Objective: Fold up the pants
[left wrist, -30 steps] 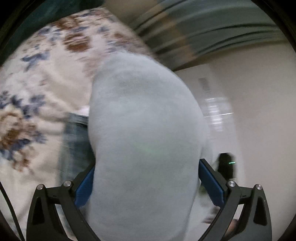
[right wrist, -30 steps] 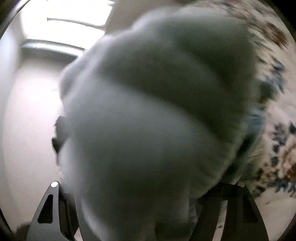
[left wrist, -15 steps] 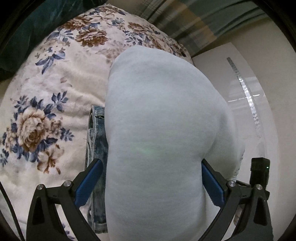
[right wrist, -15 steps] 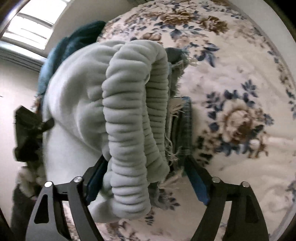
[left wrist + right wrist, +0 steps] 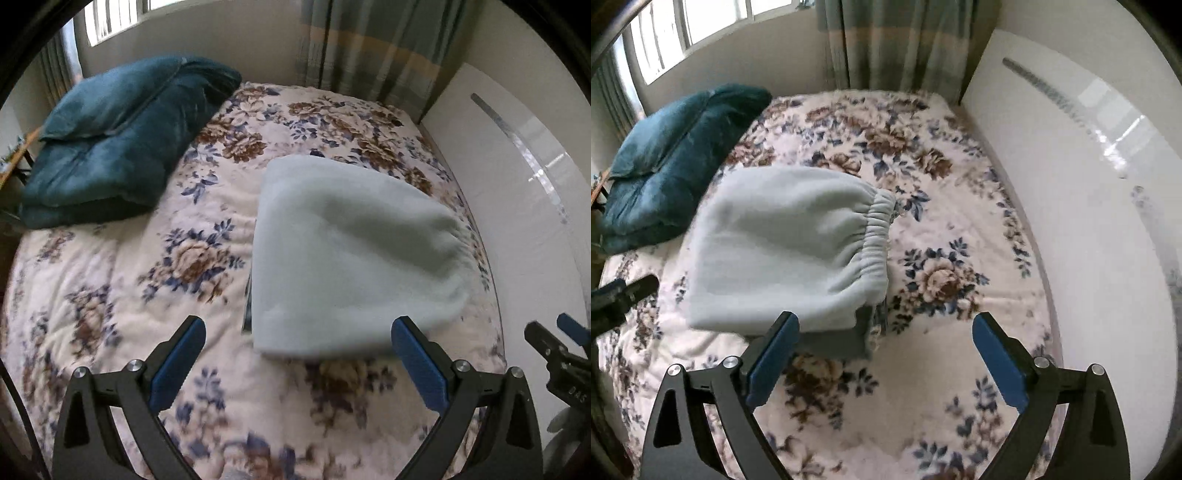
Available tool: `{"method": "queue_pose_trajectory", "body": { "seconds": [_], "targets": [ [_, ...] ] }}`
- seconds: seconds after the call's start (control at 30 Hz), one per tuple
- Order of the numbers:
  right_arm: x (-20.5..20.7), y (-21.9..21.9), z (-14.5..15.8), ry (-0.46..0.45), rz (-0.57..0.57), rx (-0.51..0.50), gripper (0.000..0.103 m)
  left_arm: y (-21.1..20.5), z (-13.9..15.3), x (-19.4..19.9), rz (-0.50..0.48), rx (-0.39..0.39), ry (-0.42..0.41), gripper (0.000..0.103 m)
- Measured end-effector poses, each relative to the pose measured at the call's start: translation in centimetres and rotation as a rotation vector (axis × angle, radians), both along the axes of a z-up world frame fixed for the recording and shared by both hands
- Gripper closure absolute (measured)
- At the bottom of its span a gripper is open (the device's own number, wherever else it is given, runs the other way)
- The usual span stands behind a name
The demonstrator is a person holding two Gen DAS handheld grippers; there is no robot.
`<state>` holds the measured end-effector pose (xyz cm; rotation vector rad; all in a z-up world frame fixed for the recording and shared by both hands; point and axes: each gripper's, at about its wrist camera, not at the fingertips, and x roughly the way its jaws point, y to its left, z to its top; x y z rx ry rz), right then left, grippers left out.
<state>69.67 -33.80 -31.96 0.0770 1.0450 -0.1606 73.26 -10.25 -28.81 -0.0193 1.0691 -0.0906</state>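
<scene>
The folded pale grey-green pants [image 5: 351, 254] lie on the floral bedspread [image 5: 122, 280], toward its side nearest the white wall panel [image 5: 517, 206]. In the right wrist view their elastic waistband [image 5: 877, 240] faces that panel. A darker folded denim garment [image 5: 846, 343] lies under the pants, its edge showing at their near end. A teal folded blanket [image 5: 110, 147] sits at the far side of the bedspread from the panel, apart from the pants. The left gripper [image 5: 295, 369] hangs above the bedspread, jaws spread wide, nothing between them. The right gripper [image 5: 886, 360] hangs likewise above the bedspread, nearer the panel; its jaws are opening, already wide, with nothing between the pads. Both views are slightly blurred.
</scene>
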Motion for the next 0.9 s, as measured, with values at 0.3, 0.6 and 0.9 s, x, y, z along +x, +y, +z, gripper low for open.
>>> {"method": "queue_pose_trajectory", "body": {
  "seconds": [0.3, 0.6, 0.9],
  "targets": [
    [-11.8, 1.9, 12.5, -0.123, 0.016, 0.003, 0.006, -1.3, 10.5, -12.9, -0.024, 0.052, -0.098, 0.0],
    [-24.8, 3.1, 22.2, -0.229, 0.022, 0.009, 0.006, -0.7, 18.9, -25.3, -0.044, 0.034, -0.193, 0.0],
    [-36.6, 5.7, 28.6, -0.299, 0.051, -0.029, 0.005, 1.4, 24.8, -35.6, -0.046, 0.05, -0.289, 0.0]
  ]
}}
